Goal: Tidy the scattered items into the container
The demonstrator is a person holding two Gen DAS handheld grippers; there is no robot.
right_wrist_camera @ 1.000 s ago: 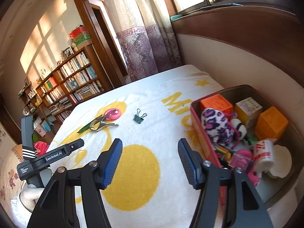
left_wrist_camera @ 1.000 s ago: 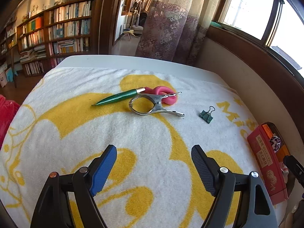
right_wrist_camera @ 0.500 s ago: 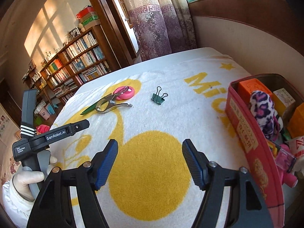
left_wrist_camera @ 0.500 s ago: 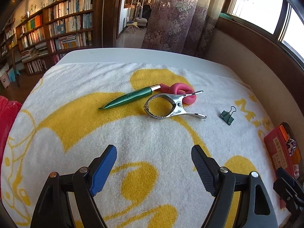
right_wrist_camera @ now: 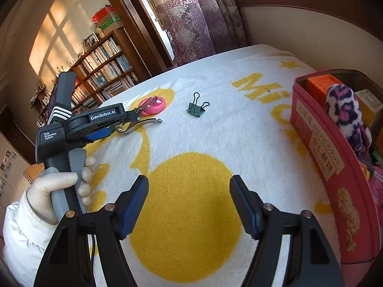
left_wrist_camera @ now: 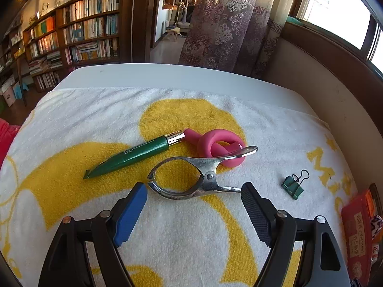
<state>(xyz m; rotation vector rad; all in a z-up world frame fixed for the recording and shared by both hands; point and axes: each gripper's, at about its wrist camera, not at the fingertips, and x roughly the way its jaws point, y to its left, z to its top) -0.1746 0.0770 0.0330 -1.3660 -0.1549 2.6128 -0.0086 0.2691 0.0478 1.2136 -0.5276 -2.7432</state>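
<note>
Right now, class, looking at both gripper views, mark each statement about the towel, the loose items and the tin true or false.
1. The left gripper is open, with the metal spring clamp just ahead of its fingertips. True.
2. The green binder clip lies inside the red tin. False: it lies on the towel.
3. The green pen lies beside the pink knotted loop. True.
4. The right gripper holds the clip. False: nothing is between its fingers.
</note>
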